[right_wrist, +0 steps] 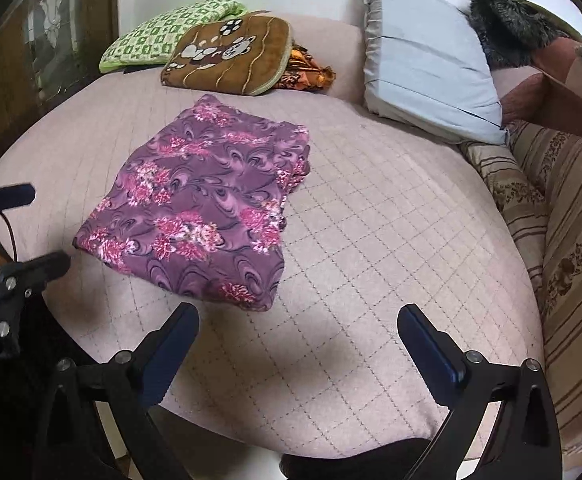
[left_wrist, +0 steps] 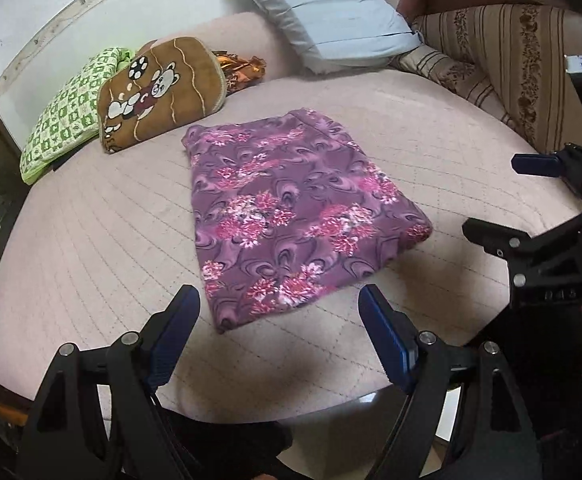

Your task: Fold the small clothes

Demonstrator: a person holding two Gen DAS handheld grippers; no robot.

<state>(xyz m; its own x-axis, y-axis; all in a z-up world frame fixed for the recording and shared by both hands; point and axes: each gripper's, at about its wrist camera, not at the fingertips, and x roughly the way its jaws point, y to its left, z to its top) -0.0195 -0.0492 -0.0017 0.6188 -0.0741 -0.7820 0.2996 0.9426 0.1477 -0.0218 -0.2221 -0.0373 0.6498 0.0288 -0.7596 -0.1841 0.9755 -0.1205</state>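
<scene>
A big bed (right_wrist: 371, 260) fills the room, covered with a pale pink quilt stitched in squares. The purple flowered cloth (left_wrist: 287, 208) lies folded flat in the middle of it. At the far end — by the white wall (left_wrist: 71, 8) — sit a green checked pillow (left_wrist: 67, 112), a brown bear cushion (left_wrist: 163, 92) and a light blue pillow (right_wrist: 427, 60). A striped blanket (right_wrist: 571, 208) is bunched along one side. The left gripper (left_wrist: 279, 316) and the right gripper (right_wrist: 299, 332) both stand wide, holding nothing, just near the cloth's close edge.

Purple garment (left_wrist: 291, 216) with pink flowers on a pale pink quilted bedcover (left_wrist: 103, 240); light blue pillow (left_wrist: 323, 12).
</scene>
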